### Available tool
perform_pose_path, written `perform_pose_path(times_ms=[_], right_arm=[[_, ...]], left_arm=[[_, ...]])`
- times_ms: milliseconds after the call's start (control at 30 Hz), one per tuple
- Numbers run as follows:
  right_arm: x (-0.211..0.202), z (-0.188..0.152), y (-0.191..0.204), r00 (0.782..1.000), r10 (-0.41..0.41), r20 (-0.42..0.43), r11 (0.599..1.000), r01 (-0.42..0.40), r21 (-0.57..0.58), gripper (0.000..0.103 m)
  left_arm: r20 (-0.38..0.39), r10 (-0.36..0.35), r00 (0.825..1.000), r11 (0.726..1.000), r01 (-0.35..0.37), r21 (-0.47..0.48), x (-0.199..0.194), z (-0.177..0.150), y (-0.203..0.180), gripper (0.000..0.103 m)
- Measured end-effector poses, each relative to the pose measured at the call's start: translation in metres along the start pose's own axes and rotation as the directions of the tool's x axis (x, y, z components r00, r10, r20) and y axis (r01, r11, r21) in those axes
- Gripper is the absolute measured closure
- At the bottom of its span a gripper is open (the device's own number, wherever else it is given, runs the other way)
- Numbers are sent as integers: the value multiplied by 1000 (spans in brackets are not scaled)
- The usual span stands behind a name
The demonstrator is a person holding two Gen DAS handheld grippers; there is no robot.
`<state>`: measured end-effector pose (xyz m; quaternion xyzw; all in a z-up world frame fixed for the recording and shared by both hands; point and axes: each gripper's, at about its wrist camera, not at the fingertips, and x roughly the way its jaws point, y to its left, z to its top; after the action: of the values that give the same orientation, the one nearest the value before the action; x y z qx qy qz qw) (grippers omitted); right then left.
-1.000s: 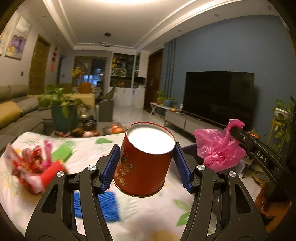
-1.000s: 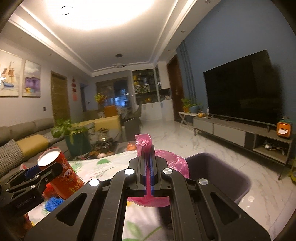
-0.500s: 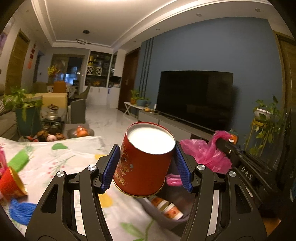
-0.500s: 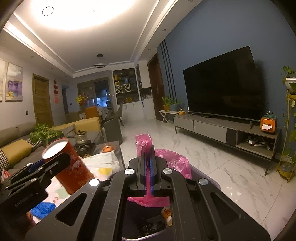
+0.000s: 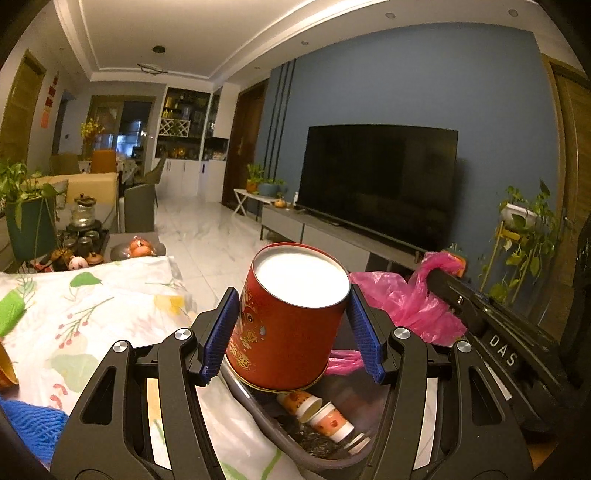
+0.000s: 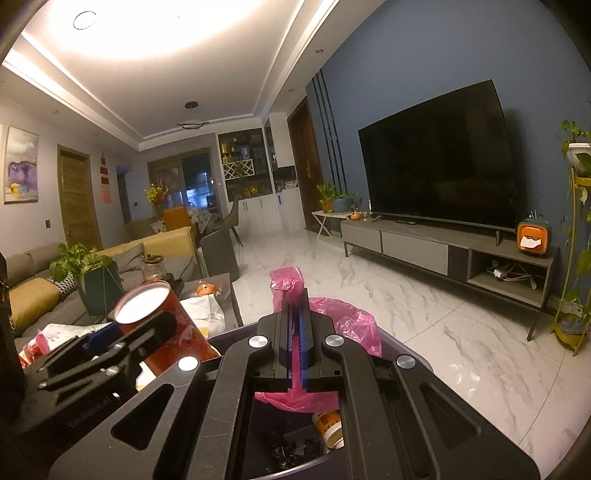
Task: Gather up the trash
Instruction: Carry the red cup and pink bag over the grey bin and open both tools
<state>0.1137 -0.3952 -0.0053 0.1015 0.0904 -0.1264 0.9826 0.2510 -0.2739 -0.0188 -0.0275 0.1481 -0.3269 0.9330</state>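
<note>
Red canister (image 5: 291, 317) between left tool (image 5: 291, 325) pads

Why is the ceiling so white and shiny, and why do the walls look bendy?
Right wrist view: the ceiling light glares until that patch washes out white. Both views: the fisheye lens bows straight lines, like the TV edges and the door frame. Left wrist view: the tablecloth looks soft near the edge.
</note>
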Motion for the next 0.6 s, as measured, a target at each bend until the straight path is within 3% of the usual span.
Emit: perform_pose_path(times_ms=[500,600], right_arm=[[14,1,-10,999,12,-35,1000,-12,7,99],[17,2,-15,999,15,-46,1000,-13,27,89]], left_arm=[[-43,-25,999,1000,25,-5,22,-10,-10,43],[-54,-47,997,998,45,-33,27,-12,-6,43]])
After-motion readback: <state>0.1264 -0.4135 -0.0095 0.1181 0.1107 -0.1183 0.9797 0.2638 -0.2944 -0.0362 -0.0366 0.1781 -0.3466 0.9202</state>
